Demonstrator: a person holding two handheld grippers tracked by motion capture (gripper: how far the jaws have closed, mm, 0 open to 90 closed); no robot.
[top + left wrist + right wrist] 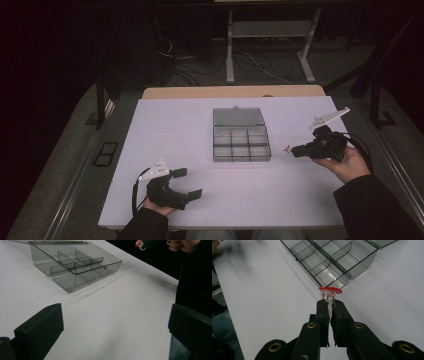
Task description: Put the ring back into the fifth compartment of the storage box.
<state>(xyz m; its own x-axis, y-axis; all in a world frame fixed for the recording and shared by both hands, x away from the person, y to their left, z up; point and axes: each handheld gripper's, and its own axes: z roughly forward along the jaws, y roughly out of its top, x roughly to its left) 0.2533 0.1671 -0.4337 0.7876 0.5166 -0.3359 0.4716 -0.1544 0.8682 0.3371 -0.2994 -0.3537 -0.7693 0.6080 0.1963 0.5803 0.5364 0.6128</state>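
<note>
A smoky clear compartment box lies open at the middle of the white table, its lid folded back. To its right, above the table, my right gripper is shut on a small clear piece with a red cap. The right gripper view has that piece pinched at the gripper's tips, just short of the box. My left gripper rests near the front left of the table, open and holding nothing. In its own view, the left gripper faces the box and the red-capped piece.
A wooden strip runs along the table's far edge. Behind it, on the dark floor, are a white desk frame and loose cables. A dark sleeve stands at the right of the left gripper view.
</note>
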